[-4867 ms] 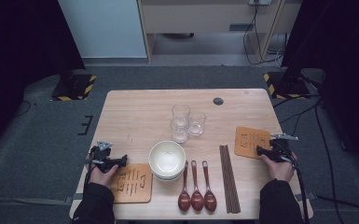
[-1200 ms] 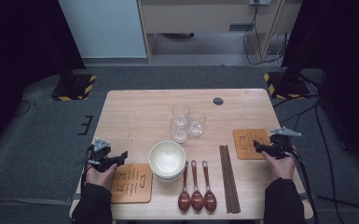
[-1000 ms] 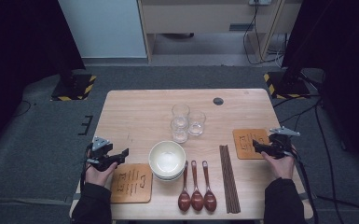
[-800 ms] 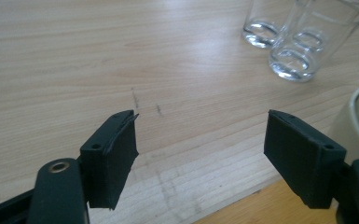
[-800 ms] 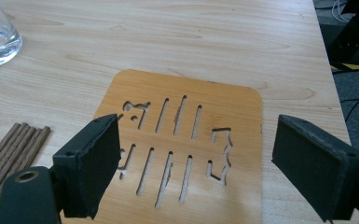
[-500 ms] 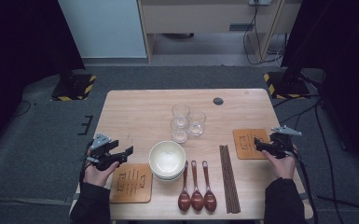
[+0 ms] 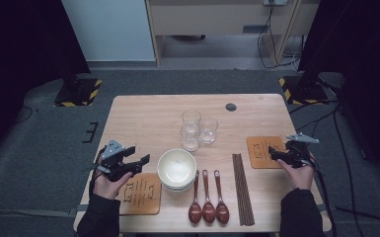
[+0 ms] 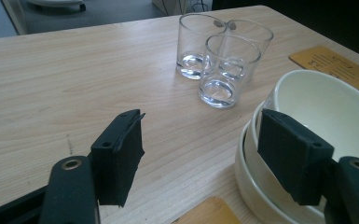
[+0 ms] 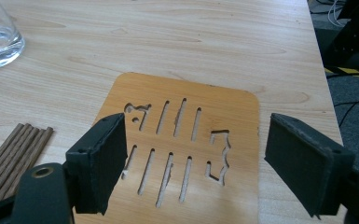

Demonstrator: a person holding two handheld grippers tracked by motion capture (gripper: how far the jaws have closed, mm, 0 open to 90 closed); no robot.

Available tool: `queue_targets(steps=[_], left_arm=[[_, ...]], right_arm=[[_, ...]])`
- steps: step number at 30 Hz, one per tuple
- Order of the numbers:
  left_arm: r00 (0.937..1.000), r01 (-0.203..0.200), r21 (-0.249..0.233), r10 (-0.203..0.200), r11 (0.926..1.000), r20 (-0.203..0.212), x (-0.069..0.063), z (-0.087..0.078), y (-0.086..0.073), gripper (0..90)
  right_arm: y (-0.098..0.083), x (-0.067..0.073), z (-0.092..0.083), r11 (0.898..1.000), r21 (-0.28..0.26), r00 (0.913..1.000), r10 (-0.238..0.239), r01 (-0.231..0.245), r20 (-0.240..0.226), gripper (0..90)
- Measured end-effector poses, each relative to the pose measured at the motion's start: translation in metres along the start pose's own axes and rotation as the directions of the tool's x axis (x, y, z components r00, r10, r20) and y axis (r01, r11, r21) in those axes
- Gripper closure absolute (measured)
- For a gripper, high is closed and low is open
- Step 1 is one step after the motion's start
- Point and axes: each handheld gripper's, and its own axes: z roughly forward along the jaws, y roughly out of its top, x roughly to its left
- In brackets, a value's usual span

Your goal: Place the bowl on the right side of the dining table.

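Showing carved slots, wooden coaster (image 9: 182,140) unbranded.

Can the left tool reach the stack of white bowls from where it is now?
Probably yes. The left tool is open beside the stack of white bowls, with bare table between them.

The high view is dim at the sides, almost black, while the table (image 7: 148,113) is evenly lit from above. Shadows are soft and short. The 3 glasses (image 8: 219,60) carry small highlights. Both gripper views are bright, with near jaws slightly soft.
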Motion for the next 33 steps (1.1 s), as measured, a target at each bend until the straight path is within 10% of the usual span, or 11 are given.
queue_targets(steps=[33], left_arm=[[0.9961,-0.056,0.078,0.051,0.9954,0.072,-0.045,0.025,-0.002,51.0]], right_arm=[[0.001,0.005,0.002,0.999,0.015,0.9991,-0.035,0.035,-0.026,22.5]])
